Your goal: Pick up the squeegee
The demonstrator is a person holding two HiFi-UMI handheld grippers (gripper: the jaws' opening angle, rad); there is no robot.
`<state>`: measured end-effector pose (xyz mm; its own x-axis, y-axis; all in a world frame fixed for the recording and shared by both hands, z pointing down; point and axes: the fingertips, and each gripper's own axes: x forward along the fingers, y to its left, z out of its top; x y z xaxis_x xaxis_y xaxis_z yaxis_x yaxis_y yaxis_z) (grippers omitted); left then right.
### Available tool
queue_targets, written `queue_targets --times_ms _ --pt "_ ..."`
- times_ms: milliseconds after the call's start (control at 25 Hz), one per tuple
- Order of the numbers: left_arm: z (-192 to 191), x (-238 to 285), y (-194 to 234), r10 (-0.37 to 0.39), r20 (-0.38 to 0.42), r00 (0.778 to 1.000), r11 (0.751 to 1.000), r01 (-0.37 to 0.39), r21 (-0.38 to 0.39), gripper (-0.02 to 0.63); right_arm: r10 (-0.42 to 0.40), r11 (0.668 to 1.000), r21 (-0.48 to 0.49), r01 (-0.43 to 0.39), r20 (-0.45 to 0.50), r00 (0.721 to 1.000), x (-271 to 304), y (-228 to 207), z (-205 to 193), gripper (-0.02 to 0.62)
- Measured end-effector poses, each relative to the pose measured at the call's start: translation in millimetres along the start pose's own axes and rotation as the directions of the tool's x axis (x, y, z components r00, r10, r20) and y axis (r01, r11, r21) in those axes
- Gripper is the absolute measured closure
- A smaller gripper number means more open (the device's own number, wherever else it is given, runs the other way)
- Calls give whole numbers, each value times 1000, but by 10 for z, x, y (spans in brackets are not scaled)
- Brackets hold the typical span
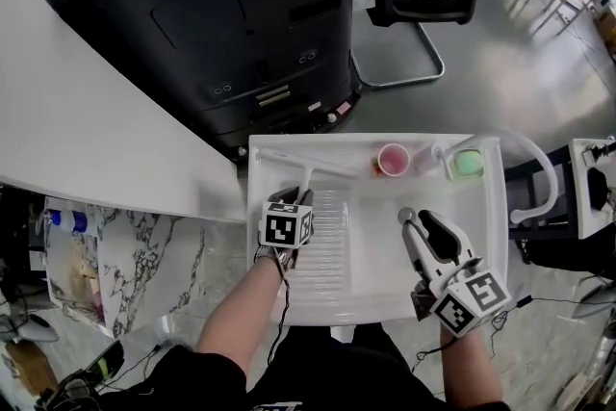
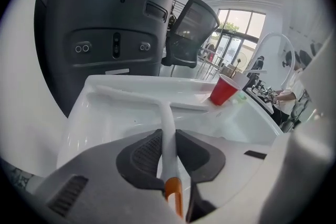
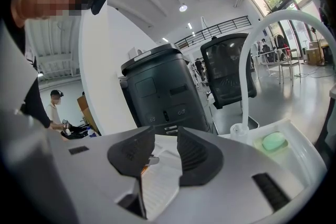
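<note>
Left tool clamped on squeegee handle.
Squeegee lies flat on the sink's drainboard, blade at the back rim, handle pointing into the pads: likely the easiest pinch. Right tool apart, empty, over the basin.

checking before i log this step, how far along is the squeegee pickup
Done: the left gripper is closed on the squeegee handle. In hand: that grip, with the blade apparently lying on the white sink drainboard. Left: lifting it clear. The right gripper is open and empty.
</note>
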<state>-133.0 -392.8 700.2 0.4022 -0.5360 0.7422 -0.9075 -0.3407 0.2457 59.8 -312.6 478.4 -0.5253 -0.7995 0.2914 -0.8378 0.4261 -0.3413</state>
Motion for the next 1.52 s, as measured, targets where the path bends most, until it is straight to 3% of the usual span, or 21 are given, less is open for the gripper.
queue_targets --times_ms 400,840,1160,1520 --pt "146 -353 -55 7 72 997 1000 -9 29 517 62 998 15 -62 32 998 -4 94 123 457" --pt "298 -1076 -251 56 218 974 998 -52 -27 518 180 984 -18 -179 55 982 -71 276 305 463" --pt "486 -1765 -637 93 370 924 995 -79 -53 517 282 958 -66 -277 72 957 -271 412 461 466" --pt "499 -2743 -1183 170 540 824 985 -148 -84 518 409 909 -118 -399 80 909 -632 604 590 470"
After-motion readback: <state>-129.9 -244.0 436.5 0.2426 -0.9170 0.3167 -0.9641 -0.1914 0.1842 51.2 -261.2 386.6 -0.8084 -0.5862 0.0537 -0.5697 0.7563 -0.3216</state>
